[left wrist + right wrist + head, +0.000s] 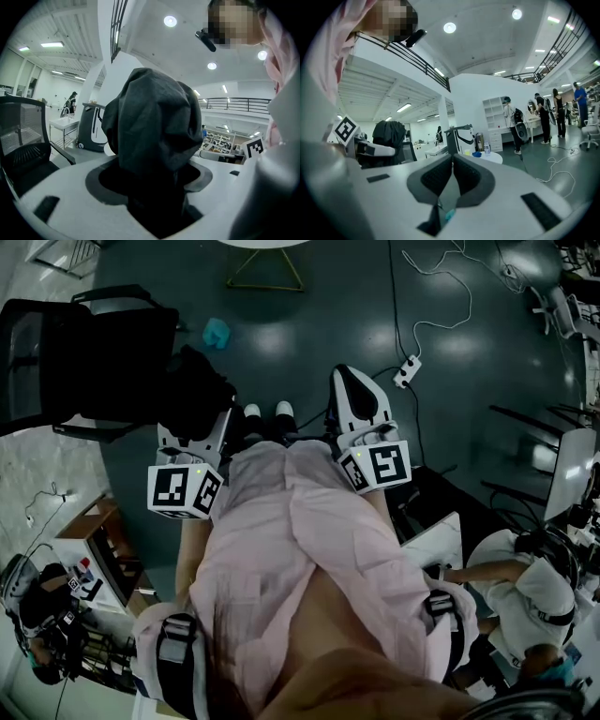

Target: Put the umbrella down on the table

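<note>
The left gripper [199, 432] is gripping the one umbrella [154, 122]: its jaws are standing wide apart with the folded dark fabric filling the gap between them, and the bundle is rising upright out of them. So the umbrella is hanging in the air in front of the person's pink shirt [281, 549], above the dark floor [469, 324], not lying on any table. The right gripper [452, 164] is carrying nothing, its two dark pads pressing flat against each other. A round white table [494, 159] is standing well beyond the right gripper; near its left edge one clear bottle [487, 148] is standing just beside one small blue thing [476, 153]. Behind it a white shelf unit [493, 112] is showing several open compartments, whose contents are too small to tell. On the floor one black chair [84, 362] is sitting beside the umbrella, one teal object [216, 332] is lying near it, and one white power strip [406, 371] is trailing a cable.
</note>
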Demonstrator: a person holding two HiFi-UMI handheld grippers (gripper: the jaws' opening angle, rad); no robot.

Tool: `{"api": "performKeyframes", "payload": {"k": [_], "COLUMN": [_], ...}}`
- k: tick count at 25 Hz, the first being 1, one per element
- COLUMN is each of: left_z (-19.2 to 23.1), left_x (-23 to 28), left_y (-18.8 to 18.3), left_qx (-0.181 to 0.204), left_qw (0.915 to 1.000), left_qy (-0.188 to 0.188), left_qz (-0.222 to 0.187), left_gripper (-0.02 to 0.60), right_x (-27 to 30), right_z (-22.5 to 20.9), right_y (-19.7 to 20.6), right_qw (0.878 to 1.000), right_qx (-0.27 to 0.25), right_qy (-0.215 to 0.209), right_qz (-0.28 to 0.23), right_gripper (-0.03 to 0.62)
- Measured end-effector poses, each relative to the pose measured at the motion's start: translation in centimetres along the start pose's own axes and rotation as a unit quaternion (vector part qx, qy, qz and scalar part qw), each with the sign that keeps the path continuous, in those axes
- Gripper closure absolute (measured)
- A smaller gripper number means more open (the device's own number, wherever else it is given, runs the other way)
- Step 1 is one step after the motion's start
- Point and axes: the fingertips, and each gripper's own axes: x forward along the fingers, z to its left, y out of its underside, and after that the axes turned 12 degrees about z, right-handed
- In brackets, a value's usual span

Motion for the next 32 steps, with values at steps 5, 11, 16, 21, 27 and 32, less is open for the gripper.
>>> {"api": "performKeyframes", "payload": {"k": [5, 11, 16, 21, 27, 32], "left_z": [0.6, 2.7, 5.2, 8.1, 10.9, 12.7], "left_x": [0.4, 0.7, 2.7, 6.1, 9.8, 12.1], "left_y": [-0.4, -1.3, -2.5, -5.8, -9.6, -11.0], "left_qx": [-0.007, -0.017, -0.017, -0.008, 0.005, 0.006], "left_qw": [0.9995, 0.9978, 0.9981, 0.9993, 0.9996, 0.9997], "left_qy": [-0.025, -0.054, -0.051, -0.026, 0.005, 0.016], "left_qz": [-0.017, -0.033, -0.028, -0.026, -0.028, -0.019], "left_gripper": [0.261, 0.262, 0.262, 0.261, 0.262, 0.262], "right_x": [0.0, 1.4, 4.7, 9.9, 14.7, 16.8], "right_z": [-1.4, -2.8, -2.9, -2.5, -2.8, -3.7], "right_y": [0.3, 1.3, 0.3, -2.9, -5.8, -6.7], "right_qw": [1.000, 1.000, 1.000, 1.000, 1.000, 1.000], "right_qx": [-0.003, 0.009, 0.009, 0.014, 0.012, 0.018], "right_qy": [-0.015, -0.017, -0.019, -0.015, 0.000, 0.023], "right_qz": [-0.004, 0.022, 0.023, 0.000, -0.013, -0.010], "right_gripper": [0.562, 0.562, 0.562, 0.562, 0.562, 0.562]}}
